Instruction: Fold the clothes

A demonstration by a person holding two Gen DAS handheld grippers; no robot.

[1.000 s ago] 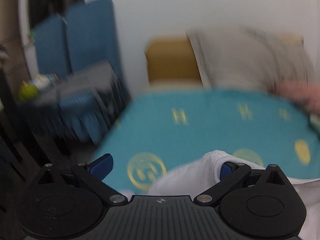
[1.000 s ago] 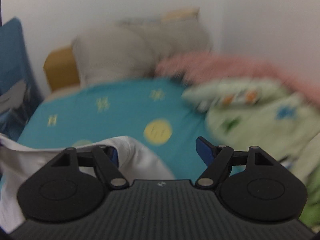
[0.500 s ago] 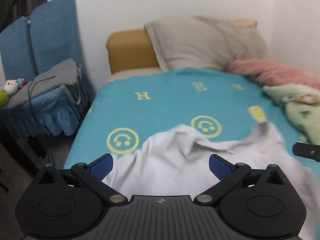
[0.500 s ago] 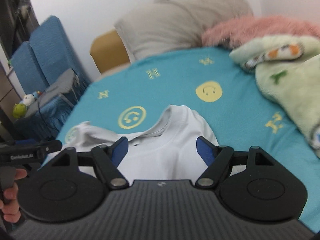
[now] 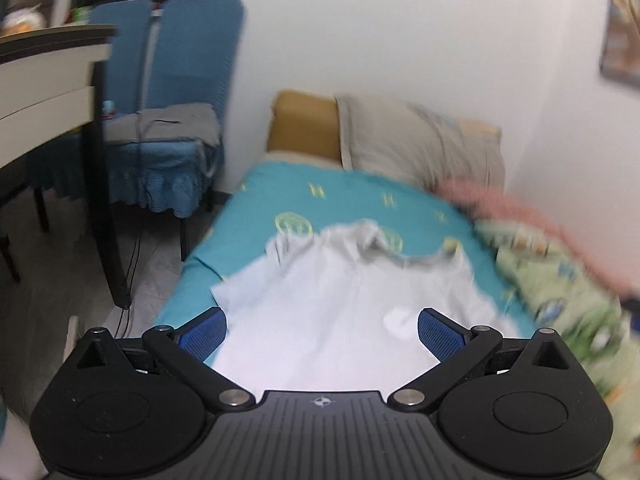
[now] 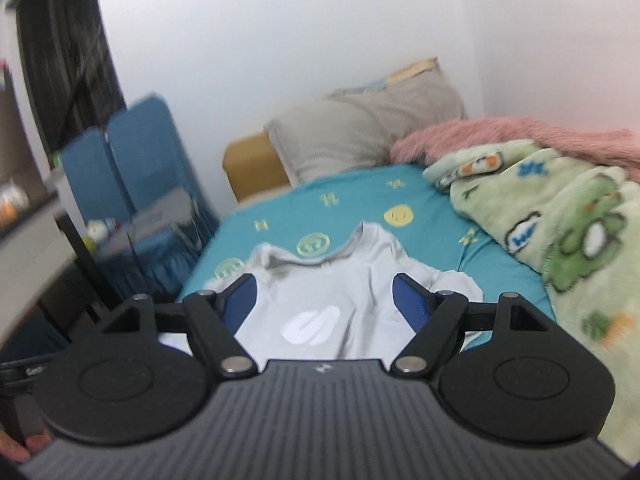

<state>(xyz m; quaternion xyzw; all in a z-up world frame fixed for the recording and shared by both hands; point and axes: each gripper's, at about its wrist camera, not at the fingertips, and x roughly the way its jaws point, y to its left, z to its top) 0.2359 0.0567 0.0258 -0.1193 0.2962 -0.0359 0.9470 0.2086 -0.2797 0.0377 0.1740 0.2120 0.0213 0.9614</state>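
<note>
1. One white T-shirt (image 6: 332,300) lies spread on the teal bed sheet (image 6: 432,216), collar toward the pillows, a single pale logo on its chest. Its collar area is rumpled.
2. Two grippers show, one per view. The left gripper (image 5: 322,334) has its blue pads (image 5: 202,336) spread wide above the shirt, nothing between them. The right gripper (image 6: 325,304) is likewise spread, pads clear of the cloth.
3. Two grey pillows (image 6: 360,132) lean against the wall at the head of the bed, beside a mustard headboard (image 6: 252,168).
4. One green cartoon blanket (image 6: 560,232) and one pink fluffy blanket (image 6: 520,140) are heaped along the wall side of the bed.
5. Two blue-covered chairs (image 5: 172,80) stand beside the bed, grey fabric lying on a seat.
6. One table edge (image 5: 52,64) shows at the left, cut off by the frame.
7. The shirt's lower hem is hidden behind both gripper bodies. The left wrist view is blurred, so the shirt's sleeves and the blanket patterns are hard to make out there. Small items on the chair seat are too blurred to name.
</note>
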